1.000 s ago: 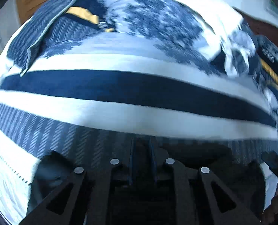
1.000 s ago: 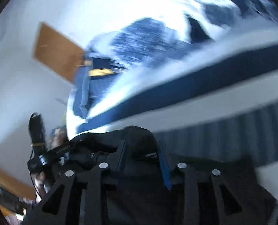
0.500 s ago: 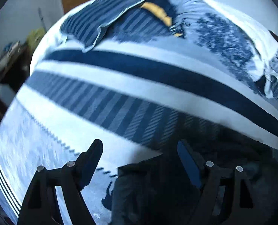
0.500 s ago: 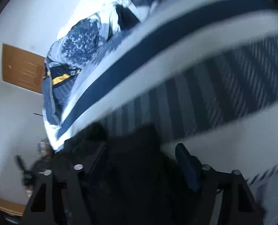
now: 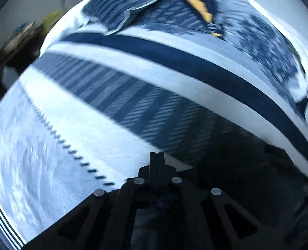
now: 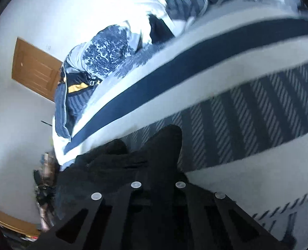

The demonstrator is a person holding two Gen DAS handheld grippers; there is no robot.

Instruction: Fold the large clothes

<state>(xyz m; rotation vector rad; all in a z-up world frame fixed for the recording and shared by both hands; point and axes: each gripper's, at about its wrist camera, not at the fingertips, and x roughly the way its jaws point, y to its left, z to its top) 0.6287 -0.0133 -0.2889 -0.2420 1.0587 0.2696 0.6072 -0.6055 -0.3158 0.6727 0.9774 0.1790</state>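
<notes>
Left gripper (image 5: pixel 157 156) has its fingers pressed flat together, and I can't tell if any cloth is pinched; the right gripper (image 6: pixel 157 166) is buried in the black garment (image 6: pixel 120 166) bunched on the striped bedspread (image 6: pixel 247 112), so whether it's clamped on it is anyone's guess. If it were me I'd get a firm pinch on two corners, pull the fabric taut and lay it flat before creasing. Count: one black garment, two grippers, one pillow (image 5: pixel 120 6), one door (image 6: pixel 35 68).
</notes>
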